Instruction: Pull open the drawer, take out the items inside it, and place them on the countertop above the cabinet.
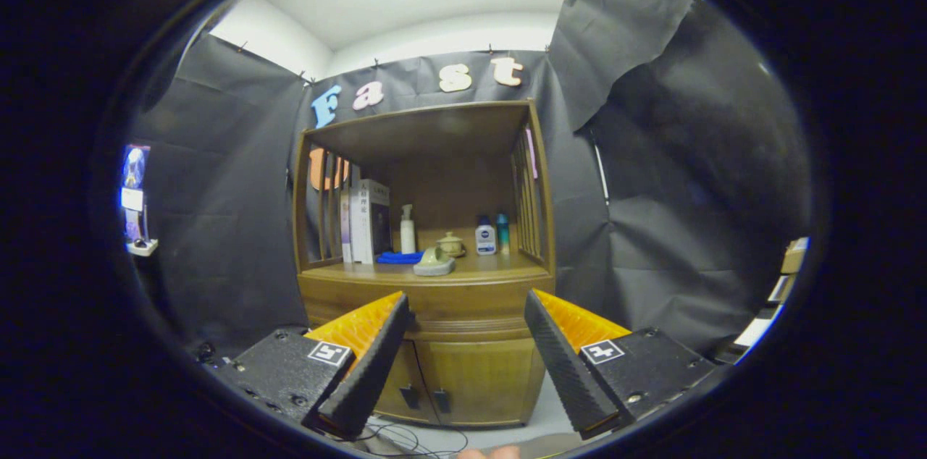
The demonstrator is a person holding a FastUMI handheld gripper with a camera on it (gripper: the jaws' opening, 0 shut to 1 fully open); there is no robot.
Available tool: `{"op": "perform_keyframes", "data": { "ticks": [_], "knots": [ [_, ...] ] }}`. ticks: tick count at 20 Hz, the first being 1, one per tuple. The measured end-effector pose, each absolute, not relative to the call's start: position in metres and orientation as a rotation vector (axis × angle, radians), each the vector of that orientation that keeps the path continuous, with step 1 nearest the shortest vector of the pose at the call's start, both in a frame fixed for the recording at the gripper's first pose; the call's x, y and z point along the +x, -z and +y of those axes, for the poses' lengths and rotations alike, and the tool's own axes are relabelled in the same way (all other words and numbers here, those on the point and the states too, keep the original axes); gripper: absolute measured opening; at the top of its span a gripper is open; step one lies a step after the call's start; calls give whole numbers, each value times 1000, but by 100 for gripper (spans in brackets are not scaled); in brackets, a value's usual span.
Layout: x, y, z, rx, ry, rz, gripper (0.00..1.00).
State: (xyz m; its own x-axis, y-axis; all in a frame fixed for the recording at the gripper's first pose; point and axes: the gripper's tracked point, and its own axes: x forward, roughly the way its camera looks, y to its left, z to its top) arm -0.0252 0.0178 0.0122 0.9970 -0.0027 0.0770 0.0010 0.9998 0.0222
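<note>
The tool (467, 307) is held spread wide, with nothing between its fingers, a little way back from the wooden cabinet (463, 372). The drawer (427, 297) is seen as a shut front just under the counter (500, 269), between and beyond the fingers. What is inside it cannot be seen.

On the counter some things are already set: books (366, 220) at the far left, a blue cloth (398, 257), a white pump bottle (408, 229), a small lidded pot (452, 244), a pale green dish (434, 262) near the front edge, and two small bottles (492, 234) at the right. It cannot be told if any of these came from the drawer. So two stories fit: the drawer is shut with things in it, or it is emptied and shut again.

If the drawer is to be pulled, it is best met square and in the middle, so it slides straight. No handle can be made out. A bare spot is seen at the right front of the counter.
</note>
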Motion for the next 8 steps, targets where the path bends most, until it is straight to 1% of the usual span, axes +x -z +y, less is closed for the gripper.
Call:
{"op": "perform_keyframes", "data": {
  "ticks": [4,8],
  "knots": [
    [-40,-6,28,-55,-30,-107,100],
    [-36,-1,37,-52,-69,-78,100]
  ]
}}
